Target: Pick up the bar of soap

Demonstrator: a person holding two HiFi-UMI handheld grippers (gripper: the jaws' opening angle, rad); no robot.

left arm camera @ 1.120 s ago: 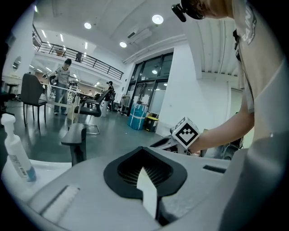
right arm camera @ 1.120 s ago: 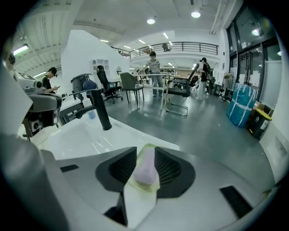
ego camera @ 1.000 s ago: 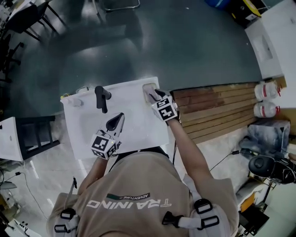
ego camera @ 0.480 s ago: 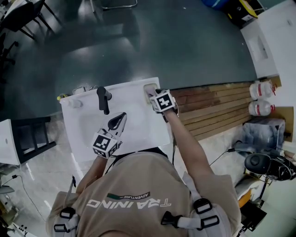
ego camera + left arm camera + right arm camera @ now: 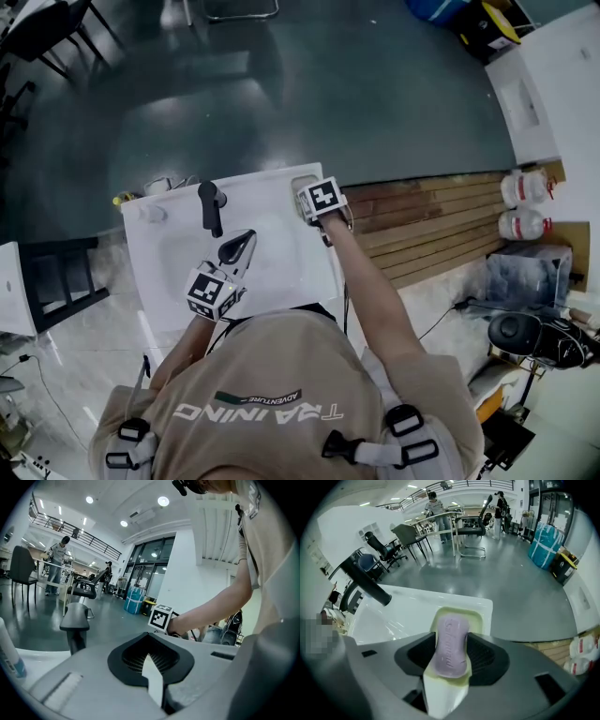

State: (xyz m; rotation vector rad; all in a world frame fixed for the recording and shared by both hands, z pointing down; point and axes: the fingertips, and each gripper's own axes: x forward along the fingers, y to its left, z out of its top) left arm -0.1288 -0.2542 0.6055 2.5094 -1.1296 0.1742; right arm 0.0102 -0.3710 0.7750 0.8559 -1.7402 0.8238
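Head view shows a dark grey floor [image 5: 375, 84] across the whole upper half of the frame. The person's torso in a tan shirt [image 5: 262, 394] takes up the bottom centre. Just above it, at centre left, lies a white sink [image 5: 178, 258], and a platform of wooden slats [image 5: 431, 225] runs from the sink's right edge toward the right side of the frame. Two white jugs [image 5: 521, 206] lie at the platform's far right end.

A black faucet [image 5: 212, 204] stands at the upper middle of the sink. The left gripper [image 5: 239, 246] hovers over the basin just below the faucet, pointing up the frame. In the left gripper view its jaws are together with nothing between them.

The right gripper [image 5: 451, 656] is at the sink's upper right corner, under its marker cube. There a pale yellow-green soap dish [image 5: 474, 618] is set into the sink's rim. The bar of soap [image 5: 452, 634], a pale purple bar, lies lengthwise in the dish. In the right gripper view the jaws stand one on each side of it, and their dark ribbed pads [image 5: 485, 656] meet its two long sides.
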